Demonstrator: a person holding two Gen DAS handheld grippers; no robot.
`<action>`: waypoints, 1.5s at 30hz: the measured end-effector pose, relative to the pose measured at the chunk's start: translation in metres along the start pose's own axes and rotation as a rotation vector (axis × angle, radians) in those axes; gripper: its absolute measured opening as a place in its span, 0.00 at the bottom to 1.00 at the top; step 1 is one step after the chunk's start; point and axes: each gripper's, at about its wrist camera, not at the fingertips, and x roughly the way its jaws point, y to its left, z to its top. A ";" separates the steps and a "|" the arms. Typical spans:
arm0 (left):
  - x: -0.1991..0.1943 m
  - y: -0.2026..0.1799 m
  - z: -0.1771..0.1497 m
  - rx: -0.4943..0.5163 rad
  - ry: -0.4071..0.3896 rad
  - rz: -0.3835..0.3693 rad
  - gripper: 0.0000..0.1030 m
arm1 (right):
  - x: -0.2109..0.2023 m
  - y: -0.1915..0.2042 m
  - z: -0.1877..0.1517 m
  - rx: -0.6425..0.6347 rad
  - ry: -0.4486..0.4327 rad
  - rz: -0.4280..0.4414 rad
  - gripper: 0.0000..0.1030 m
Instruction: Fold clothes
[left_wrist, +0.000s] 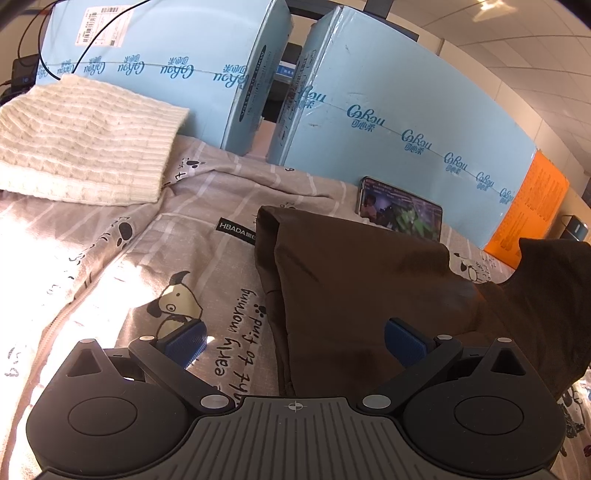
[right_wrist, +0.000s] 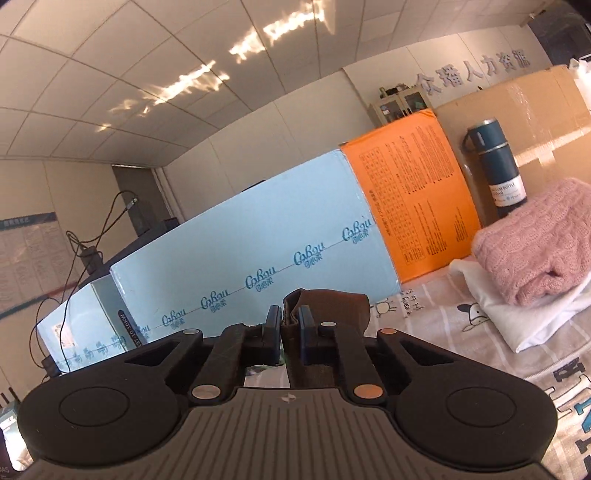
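- Brown garment (left_wrist: 354, 280) fills the centre and right of the left wrist view, lying on the printed bedsheet (left_wrist: 110, 266), its folded end toward upper centre near the phone (left_wrist: 400, 208).
- Left gripper (left_wrist: 295, 341) is spread wide and holds nothing; its right pad sits over the brown cloth, its left pad over bare sheet, so the garment's left edge runs up between the fingers.
- Long axis of the garment, as I read it, runs from the lower centre of that frame up toward the folded end, slightly leaning left; a further part rises off the sheet toward the right edge of the frame.
- Right gripper (right_wrist: 289, 334) is pinched tight on a bunched bit of the brown garment at the centre of the right wrist view, lifted off the sheet.
- Judgement: the right hand has the cloth, the left is nearer the flat-lying edge; the coming move turns on the left closing on that edge just ahead of it.
- Already folded: cream knit (left_wrist: 81, 144) at upper left; pink knit (right_wrist: 535, 247) on white cloth (right_wrist: 517, 314) at right.
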 end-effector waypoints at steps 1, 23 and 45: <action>0.000 0.000 0.000 0.000 0.001 0.000 1.00 | 0.001 0.012 0.002 -0.035 -0.002 0.028 0.08; -0.016 0.031 0.006 -0.187 -0.124 0.004 1.00 | -0.003 0.151 -0.102 -0.613 0.335 0.474 0.08; 0.024 -0.058 0.014 0.081 0.111 -0.092 0.88 | -0.001 0.070 -0.088 -0.323 0.495 0.607 0.90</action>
